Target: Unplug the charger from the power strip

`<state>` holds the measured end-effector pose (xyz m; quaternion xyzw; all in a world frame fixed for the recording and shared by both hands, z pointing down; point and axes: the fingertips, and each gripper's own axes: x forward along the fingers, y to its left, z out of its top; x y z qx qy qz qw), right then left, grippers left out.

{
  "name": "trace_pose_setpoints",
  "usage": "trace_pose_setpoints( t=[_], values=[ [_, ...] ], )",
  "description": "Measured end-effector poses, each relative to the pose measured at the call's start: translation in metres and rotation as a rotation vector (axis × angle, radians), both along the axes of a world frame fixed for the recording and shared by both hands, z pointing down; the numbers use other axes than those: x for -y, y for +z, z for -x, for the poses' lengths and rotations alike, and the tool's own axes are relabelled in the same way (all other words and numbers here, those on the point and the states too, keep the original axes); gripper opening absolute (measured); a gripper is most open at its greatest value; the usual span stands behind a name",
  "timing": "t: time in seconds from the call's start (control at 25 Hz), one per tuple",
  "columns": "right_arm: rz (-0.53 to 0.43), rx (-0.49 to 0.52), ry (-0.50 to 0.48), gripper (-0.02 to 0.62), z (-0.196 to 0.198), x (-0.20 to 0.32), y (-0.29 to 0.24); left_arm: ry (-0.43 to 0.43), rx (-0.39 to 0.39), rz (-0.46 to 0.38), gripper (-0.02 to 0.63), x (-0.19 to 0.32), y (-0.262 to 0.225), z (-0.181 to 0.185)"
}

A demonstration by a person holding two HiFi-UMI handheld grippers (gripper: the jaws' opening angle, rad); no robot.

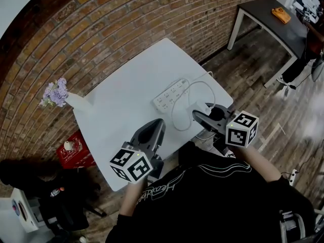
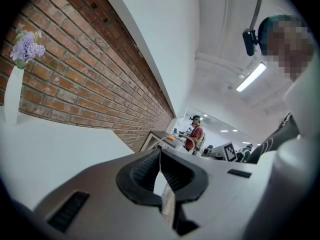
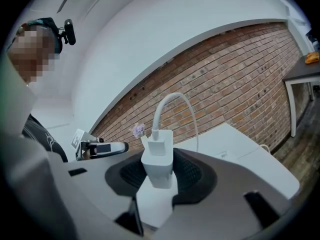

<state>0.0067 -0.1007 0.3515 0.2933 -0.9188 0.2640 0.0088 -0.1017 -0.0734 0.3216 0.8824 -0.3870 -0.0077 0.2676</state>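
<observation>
right gripper (image 3: 162, 176): clamping small white plastic charger (image 3: 158, 151), near right
left gripper (image 2: 160, 173): jaws together, empty
long white power strip (image 1: 171, 95): lying farther off, charger apart
progress: unplugging looking done; releasing remaining

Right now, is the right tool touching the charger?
Touching. In the right gripper view the right tool is shut on the charger, pads against both its sides.

Left claw (image 2: 160, 153) pinched together, empty; right claw (image 1: 200, 116) clamps the charger (image 3: 159, 156).
</observation>
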Motion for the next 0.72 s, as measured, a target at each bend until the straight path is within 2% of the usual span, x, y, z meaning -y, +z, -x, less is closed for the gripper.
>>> trace_pose_setpoints(
  t=[0.72],
  values=[
    [0.029,-0.022,0.013,0.121,-0.0016,0.0001,0.0043,0.015,-0.014,0.03,0.008,0.0038,0.0047,-0.0024]
  ],
)
